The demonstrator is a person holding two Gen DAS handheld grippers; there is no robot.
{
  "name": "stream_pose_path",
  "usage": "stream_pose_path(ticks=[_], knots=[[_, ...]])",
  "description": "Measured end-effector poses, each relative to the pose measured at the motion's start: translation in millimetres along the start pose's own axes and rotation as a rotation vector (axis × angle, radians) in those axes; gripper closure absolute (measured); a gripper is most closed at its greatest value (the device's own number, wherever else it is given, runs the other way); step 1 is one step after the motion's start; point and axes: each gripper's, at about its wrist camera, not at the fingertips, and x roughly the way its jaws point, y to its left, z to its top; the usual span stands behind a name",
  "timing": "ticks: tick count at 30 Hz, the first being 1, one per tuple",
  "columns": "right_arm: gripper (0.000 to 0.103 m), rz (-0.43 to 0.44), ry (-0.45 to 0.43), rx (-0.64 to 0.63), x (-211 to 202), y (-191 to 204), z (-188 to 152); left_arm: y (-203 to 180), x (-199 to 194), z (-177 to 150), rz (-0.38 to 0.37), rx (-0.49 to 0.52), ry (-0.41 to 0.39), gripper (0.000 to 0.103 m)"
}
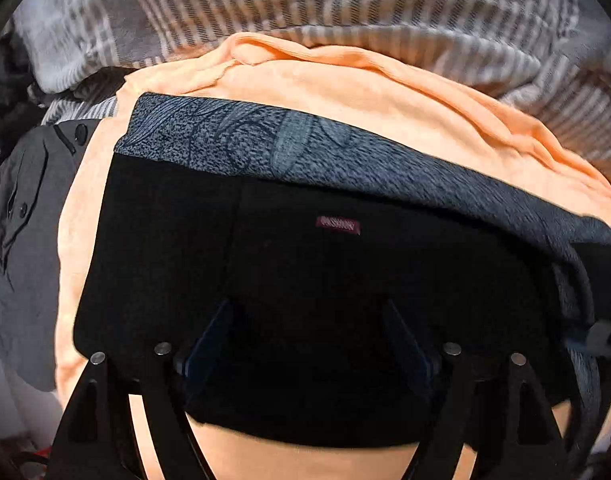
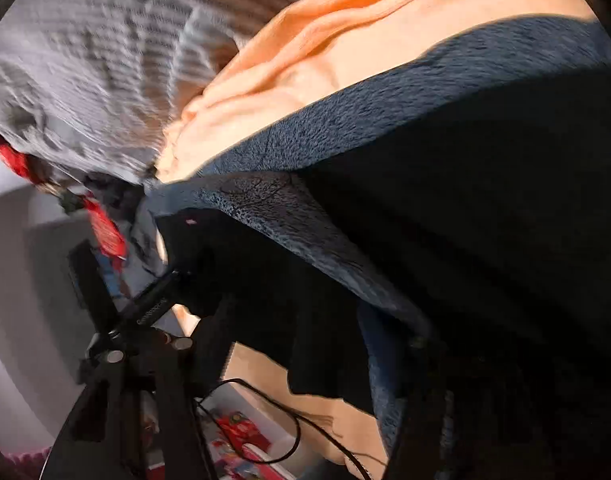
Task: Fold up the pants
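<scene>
Black folded pants (image 1: 289, 264) lie on the orange cloth (image 1: 345, 92), over the striped bedding (image 1: 345, 4). My left tool (image 1: 309, 344) released above them; right tool (image 2: 305, 344) spread, gripping nothing.

Underneath everything, bedding in grey and white stripes (image 1: 345, 4), rumpled, filling the left wrist view from ten to two o'clock and the right wrist view (image 2: 105, 60) around eleven o'clock. Directly on it, an orange cloth (image 1: 345, 92) spread wide with a wrinkled far edge, plus a crumpled grey buttoned garment (image 1: 21, 208) at nine o'clock, just beside the orange cloth. On the orange cloth, folded black pants (image 1: 305, 280) with a speckled blue-grey patterned band (image 1: 233, 136) along the twelve o'clock edge and a small red label (image 1: 337, 225) near centre.
</scene>
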Motion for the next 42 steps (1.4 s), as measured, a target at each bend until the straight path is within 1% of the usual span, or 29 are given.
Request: stream_pose_path(ticks=[2, 3, 5, 7, 8, 10, 11, 12, 14, 15, 16, 17, 18, 19, 21, 22, 25, 27, 28, 30, 31, 33, 34, 37, 38, 39, 40, 41, 42], knots=[[0.031, -0.031, -0.061, -0.047, -24.6, 2.4, -9.3, -0.5, -13.3, -3.7, 0.008, 0.024, -0.004, 0.024], [0.030, -0.056, -0.095, -0.072, -39.1, 4.4, -19.0, -2.9, -24.5, -7.9, 0.010, 0.046, -0.010, 0.024], [0.030, -0.096, -0.139, -0.076, -63.0, -1.4, -38.0, -9.4, -37.4, -15.7, -0.016, 0.067, -0.005, 0.024], [0.030, -0.137, -0.175, -0.058, -82.7, -10.4, -59.1, -26.3, -50.7, -30.0, -0.078, 0.107, 0.020, 0.024], [0.030, -0.166, -0.197, -0.046, -94.2, -17.0, -74.6, -33.7, -53.8, -34.5, -0.095, 0.124, 0.027, 0.024], [0.030, -0.223, -0.237, -0.015, -108.3, -27.9, -100.3, -61.2, -59.7, -53.5, -0.144, 0.193, 0.055, 0.024], [0.030, -0.257, -0.268, 0.017, -119.5, -37.3, -120.3, -74.3, -61.1, -62.4, -0.166, 0.226, 0.068, 0.024], [0.030, -0.273, -0.284, 0.039, -140.2, -56.8, -133.2, -93.1, -61.4, -74.8, -0.202, 0.267, 0.088, 0.024], [0.030, -0.325, -0.341, 0.104, -163.6, -80.1, -170.4, -119.5, -60.0, -91.2, -0.263, 0.324, 0.115, 0.024], [0.030, -0.352, -0.373, 0.142, -173.9, -90.8, -193.0, -138.6, -58.1, -102.6, -0.296, 0.364, 0.127, 0.024], [0.030, -0.370, -0.394, 0.169, -180.7, -98.7, -208.2, -151.0, -57.1, -108.3, -0.313, 0.388, 0.135, 0.024], [0.030, -0.393, -0.424, 0.213, -187.8, -110.1, -230.7, -165.5, -55.2, -116.7, -0.329, 0.414, 0.145, 0.024], [0.030, -0.402, -0.437, 0.243, -190.3, -118.2, -243.5, -178.0, -55.2, -123.9, -0.346, 0.429, 0.151, 0.024], [0.030, -0.417, -0.452, 0.298, -193.6, -132.5, -267.4, -187.3, -55.9, -129.7, -0.373, 0.437, 0.153, 0.024], [0.030, -0.447, -0.477, 0.355, -192.8, -148.5, -299.6, -199.9, -57.4, -137.8, -0.417, 0.441, 0.161, 0.024], [0.030, -0.450, -0.487, 0.377, -188.8, -152.2, -308.9, -208.1, -56.8, -144.1, -0.447, 0.442, 0.176, 0.024], [0.030, -0.426, -0.526, 0.477, -177.9, -175.2, -344.0, -222.6, -54.3, -151.7, -0.477, 0.443, 0.205, 0.024], [0.030, -0.412, -0.538, 0.512, -169.6, -181.6, -354.4, -237.7, -58.8, -155.4, -0.486, 0.442, 0.215, 0.024], [0.030, -0.384, -0.547, 0.535, -165.8, -191.2, -361.0, -242.2, -58.8, -156.5, -0.494, 0.439, 0.221, 0.024], [0.030, -0.340, -0.560, 0.551, -161.5, -199.0, -364.5, -247.2, -57.0, -153.9, -0.499, 0.434, 0.225, 0.024], [0.030, -0.304, -0.573, 0.553, -159.4, -205.3, -365.3, -251.8, -57.5, -154.2, -0.500, 0.433, 0.226, 0.024], [0.030, -0.270, -0.582, 0.547, -159.3, -209.4, -371.3, -254.3, -55.3, -152.9, -0.492, 0.440, 0.224, 0.024], [0.030, -0.252, -0.584, 0.542, -151.3, -208.0, -366.7, -256.0, -52.7, -153.9, -0.490, 0.442, 0.227, 0.024], [0.031, -0.176, -0.564, 0.543, -146.8, -218.8, -362.1, -262.7, -43.3, -152.8, -0.473, 0.444, 0.251, 0.024], [0.039, -0.156, -0.556, 0.547, -144.2, -219.5, -360.7, -265.3, -41.7, -153.4, -0.469, 0.442, 0.255, 0.024], [0.044, -0.140, -0.538, 0.556, -144.3, -222.3, -362.1, -266.5, -40.6, -153.5, -0.467, 0.440, 0.255, 0.024], [0.065, -0.114, -0.515, 0.564, -143.2, -224.7, -359.5, -270.8, -39.8, -154.3, -0.457, 0.437, 0.251, 0.026], [0.083, -0.053, -0.502, 0.566, -143.9, -226.8, -357.2, -275.0, -39.8, -154.5, -0.442, 0.431, 0.245, 0.034], [0.085, 0.007, -0.495, 0.567, -148.8, -226.3, -354.6, -276.7, -39.6, -153.7, -0.440, 0.430, 0.249, 0.063]])
